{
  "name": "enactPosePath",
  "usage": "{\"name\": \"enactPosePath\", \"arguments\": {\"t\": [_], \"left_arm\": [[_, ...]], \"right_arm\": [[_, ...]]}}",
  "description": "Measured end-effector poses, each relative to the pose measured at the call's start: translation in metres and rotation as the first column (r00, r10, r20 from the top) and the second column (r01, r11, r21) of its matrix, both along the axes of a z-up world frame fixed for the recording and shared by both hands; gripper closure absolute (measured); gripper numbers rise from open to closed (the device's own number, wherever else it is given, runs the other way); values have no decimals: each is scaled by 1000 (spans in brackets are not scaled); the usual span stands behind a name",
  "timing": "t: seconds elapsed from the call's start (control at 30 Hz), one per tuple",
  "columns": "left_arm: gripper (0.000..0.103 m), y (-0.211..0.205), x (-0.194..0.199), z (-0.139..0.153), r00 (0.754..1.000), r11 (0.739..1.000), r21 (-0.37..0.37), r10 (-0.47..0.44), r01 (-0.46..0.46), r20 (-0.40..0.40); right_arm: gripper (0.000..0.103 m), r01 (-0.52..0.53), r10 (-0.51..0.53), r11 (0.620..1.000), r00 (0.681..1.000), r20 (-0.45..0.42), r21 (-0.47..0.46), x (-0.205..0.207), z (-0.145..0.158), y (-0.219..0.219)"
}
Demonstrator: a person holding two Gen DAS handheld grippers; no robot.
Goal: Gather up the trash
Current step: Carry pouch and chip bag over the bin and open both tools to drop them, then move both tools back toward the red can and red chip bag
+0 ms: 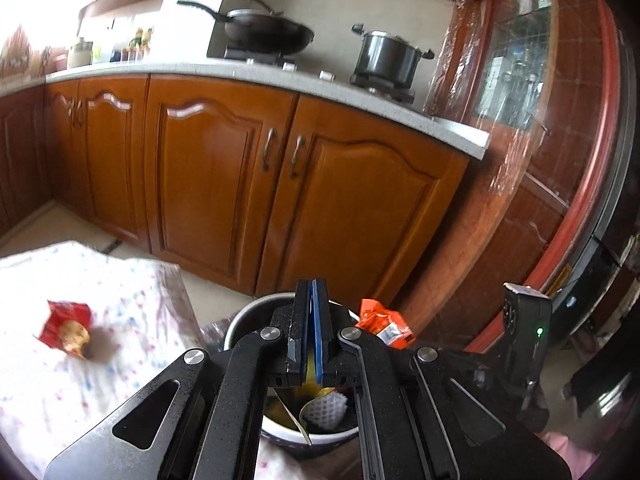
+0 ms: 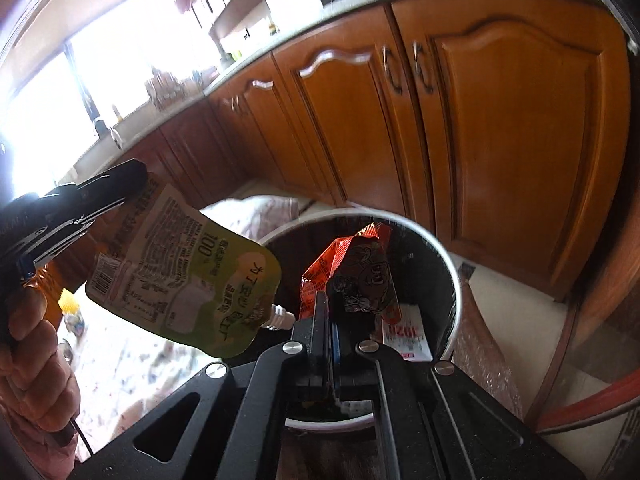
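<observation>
My left gripper (image 1: 311, 288) is shut on a green drink pouch (image 2: 184, 272), held by its top edge above the rim of the round trash bin (image 2: 450, 268); the pouch's yellow-green edge (image 1: 310, 376) hangs below the pads. My right gripper (image 2: 326, 300) is shut on an orange snack wrapper (image 2: 352, 256) and holds it over the bin's opening; the wrapper (image 1: 384, 322) also shows in the left wrist view. The bin (image 1: 248, 316) holds white foam netting (image 1: 326, 410) and a red-and-white packet (image 2: 406, 338). A red snack bag (image 1: 66, 328) lies on the floral cloth (image 1: 132, 300).
Wooden kitchen cabinets (image 1: 224, 176) stand right behind the bin, under a counter (image 1: 280, 80) with a wok (image 1: 268, 32) and a pot (image 1: 386, 58). A plastic-wrapped wooden cabinet (image 1: 516, 128) is at the right. The right gripper's body (image 1: 524, 328) is beside the bin.
</observation>
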State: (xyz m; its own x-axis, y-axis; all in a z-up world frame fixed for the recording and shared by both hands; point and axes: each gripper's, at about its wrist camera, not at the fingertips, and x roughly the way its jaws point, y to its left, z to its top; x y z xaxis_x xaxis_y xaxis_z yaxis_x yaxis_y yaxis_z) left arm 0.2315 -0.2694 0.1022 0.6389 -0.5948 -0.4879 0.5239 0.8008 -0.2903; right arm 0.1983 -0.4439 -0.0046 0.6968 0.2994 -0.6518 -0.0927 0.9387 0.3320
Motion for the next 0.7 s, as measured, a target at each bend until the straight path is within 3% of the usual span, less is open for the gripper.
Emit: {"name": "enactPosePath", "arguments": {"t": [0.07, 0.13, 0.2, 0.23, 0.3, 0.37, 0.57, 0.7], "left_arm": [[102, -3, 5, -11, 999, 1000, -6, 4, -4, -32], [101, -5, 9, -19, 998, 1000, -7, -1, 1, -58], [99, -6, 13, -29, 996, 1000, -1, 0, 0, -91], [99, -5, 15, -34, 994, 1000, 0, 4, -4, -111], [89, -3, 15, -41, 991, 1000, 3, 6, -6, -133], [70, 3, 13, -46, 989, 1000, 2, 22, -22, -146], [70, 35, 1, -57, 983, 996, 3, 84, -84, -161], [67, 66, -5, -67, 970, 988, -3, 149, -153, -191]], "right_arm": [[95, -14, 13, 1000, 999, -32, -14, 6, -8, 4], [84, -21, 20, 1000, 998, -53, -5, 10, -13, 4], [55, -23, 22, 1000, 998, -56, -3, 9, -16, 5], [54, -22, 22, 1000, 998, -54, 0, 8, -16, 5], [54, -22, 23, 1000, 999, -46, 12, 7, -14, 6], [54, -18, 18, 1000, 999, -30, 23, 3, -10, 7], [53, -40, 40, 998, 999, 8, 50, -2, 1, 21], [45, -89, 88, 995, 996, 29, 46, -6, 13, 45]]}}
